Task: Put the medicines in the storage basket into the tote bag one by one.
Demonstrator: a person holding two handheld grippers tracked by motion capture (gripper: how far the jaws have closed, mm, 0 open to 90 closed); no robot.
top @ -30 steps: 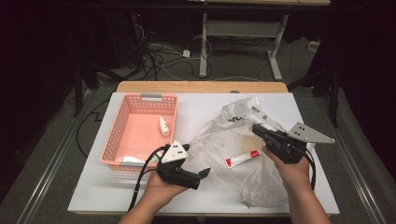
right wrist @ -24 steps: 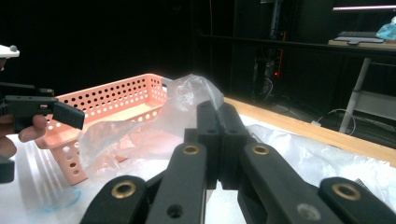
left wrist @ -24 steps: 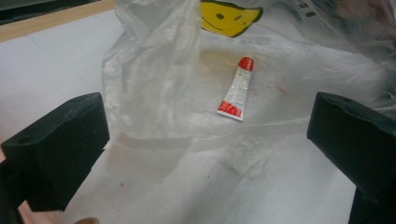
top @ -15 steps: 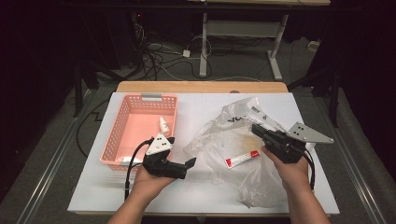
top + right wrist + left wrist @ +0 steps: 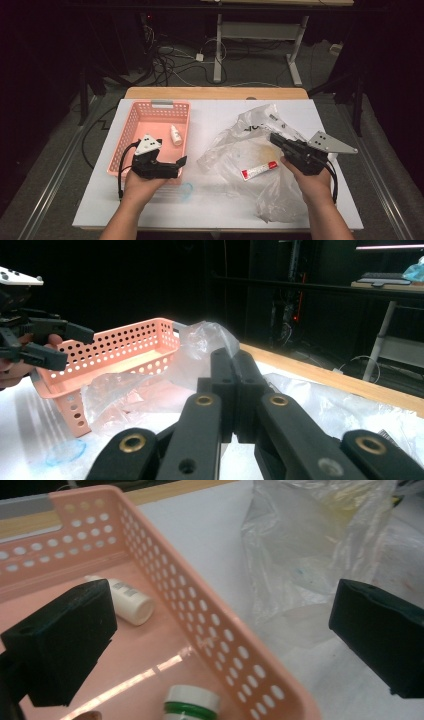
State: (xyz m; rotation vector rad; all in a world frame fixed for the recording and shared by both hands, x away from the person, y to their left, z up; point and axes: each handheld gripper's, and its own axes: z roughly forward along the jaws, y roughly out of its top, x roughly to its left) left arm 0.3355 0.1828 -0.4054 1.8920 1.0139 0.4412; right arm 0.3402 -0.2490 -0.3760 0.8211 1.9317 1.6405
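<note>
Since moved left: left gripper [image 5: 183, 161]

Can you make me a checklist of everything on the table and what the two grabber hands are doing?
Surface: white table top with a wooden strip along its far edge.
Job's things: pink basket holding a small white bottle and, in the left gripper view, a green-and-white capped jar; clear plastic bag with a red-and-white tube lying in it.
Clutter: a thin clear ring on the table near the basket.
Grippers: left gripper open, at the basket's near right corner, nothing between the jaws; right gripper shut, over the bag.
Cables: black cable trailing from the left gripper; tangled cables on the floor behind.
Surroundings: dark room, a desk frame behind.
</note>
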